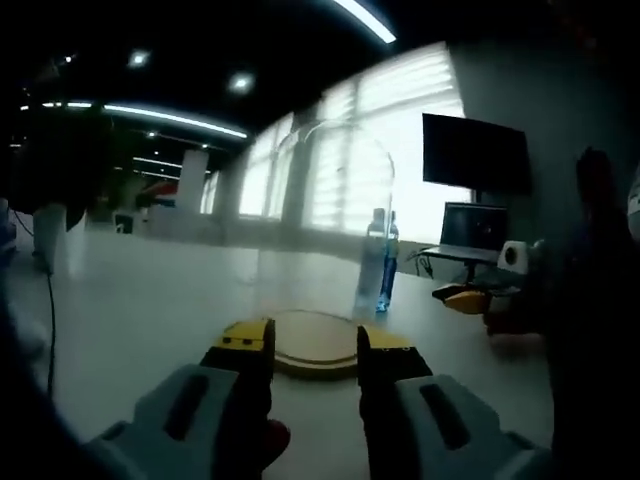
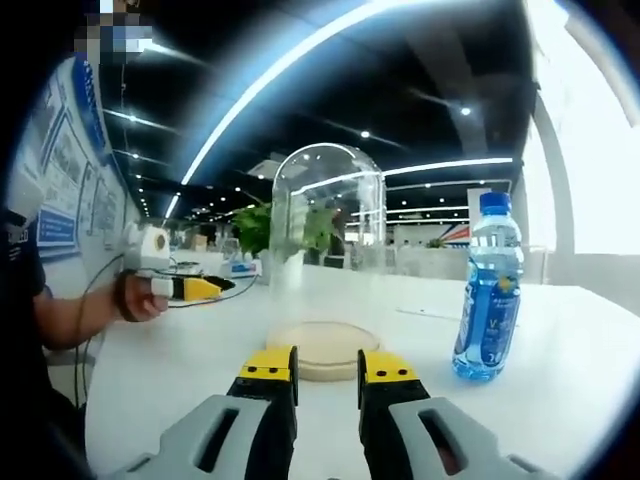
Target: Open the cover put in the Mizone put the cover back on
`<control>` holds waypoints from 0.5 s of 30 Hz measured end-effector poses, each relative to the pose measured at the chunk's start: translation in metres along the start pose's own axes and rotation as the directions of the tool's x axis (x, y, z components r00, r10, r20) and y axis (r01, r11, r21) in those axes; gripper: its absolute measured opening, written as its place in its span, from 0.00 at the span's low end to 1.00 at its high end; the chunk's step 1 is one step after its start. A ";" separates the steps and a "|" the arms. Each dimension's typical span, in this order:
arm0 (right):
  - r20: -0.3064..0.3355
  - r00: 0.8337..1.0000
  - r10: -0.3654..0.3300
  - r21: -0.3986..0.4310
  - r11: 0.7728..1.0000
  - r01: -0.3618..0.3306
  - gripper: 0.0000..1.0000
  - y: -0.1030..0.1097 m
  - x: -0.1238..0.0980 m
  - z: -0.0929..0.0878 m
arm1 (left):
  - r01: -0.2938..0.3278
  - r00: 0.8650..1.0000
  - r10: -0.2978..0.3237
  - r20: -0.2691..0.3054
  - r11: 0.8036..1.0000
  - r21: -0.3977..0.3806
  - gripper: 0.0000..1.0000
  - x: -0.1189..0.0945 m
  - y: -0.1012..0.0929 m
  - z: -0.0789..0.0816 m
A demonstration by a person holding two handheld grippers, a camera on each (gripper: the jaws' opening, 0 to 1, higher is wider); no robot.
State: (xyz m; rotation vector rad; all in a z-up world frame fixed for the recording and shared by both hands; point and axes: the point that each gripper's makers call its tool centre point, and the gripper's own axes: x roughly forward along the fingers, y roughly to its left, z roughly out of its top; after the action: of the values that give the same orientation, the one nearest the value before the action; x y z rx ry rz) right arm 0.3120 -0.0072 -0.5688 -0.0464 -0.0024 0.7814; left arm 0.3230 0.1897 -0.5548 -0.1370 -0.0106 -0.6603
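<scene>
A clear glass dome cover (image 1: 325, 215) (image 2: 326, 235) stands on a round wooden base (image 1: 318, 342) (image 2: 322, 350) on the white table. The blue Mizone bottle (image 1: 381, 262) (image 2: 489, 292) stands upright with its cap on, beside the base and outside the dome. My left gripper (image 1: 312, 350) is open just in front of the base, nothing between its yellow-tipped jaws. My right gripper (image 2: 325, 372) is open too, close to the base's near edge from the opposite side. Each gripper also appears in the other's view: the right gripper (image 1: 465, 298) at the right, the left gripper (image 2: 180, 287) in a person's hand at the left.
The white table (image 1: 150, 310) (image 2: 560, 390) stretches wide around the base. A dark monitor (image 1: 475, 155) and a laptop (image 1: 470, 228) sit at its far side by bright windows. A cable (image 1: 48, 300) hangs at the left. A green plant (image 2: 255, 225) stands behind the dome.
</scene>
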 end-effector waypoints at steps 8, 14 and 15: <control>0.001 1.000 0.003 -0.020 1.000 -0.003 0.21 -0.004 0.007 0.006 | -0.020 1.000 0.020 -0.018 0.999 0.035 0.42 0.007 0.007 0.003; 0.003 1.000 0.026 -0.028 0.999 -0.026 0.23 -0.003 0.014 0.012 | -0.014 1.000 0.014 0.001 0.998 0.053 0.42 0.009 0.009 0.011; -0.003 1.000 0.027 -0.038 0.999 -0.027 0.24 -0.003 0.015 0.013 | -0.019 1.000 0.019 0.000 0.998 0.061 0.42 0.009 0.010 0.012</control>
State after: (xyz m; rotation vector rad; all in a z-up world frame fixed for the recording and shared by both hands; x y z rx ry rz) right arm 0.3248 0.0015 -0.5562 -0.0838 -0.0146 0.8084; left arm 0.3367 0.1933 -0.5436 -0.0776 -0.0285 -0.6404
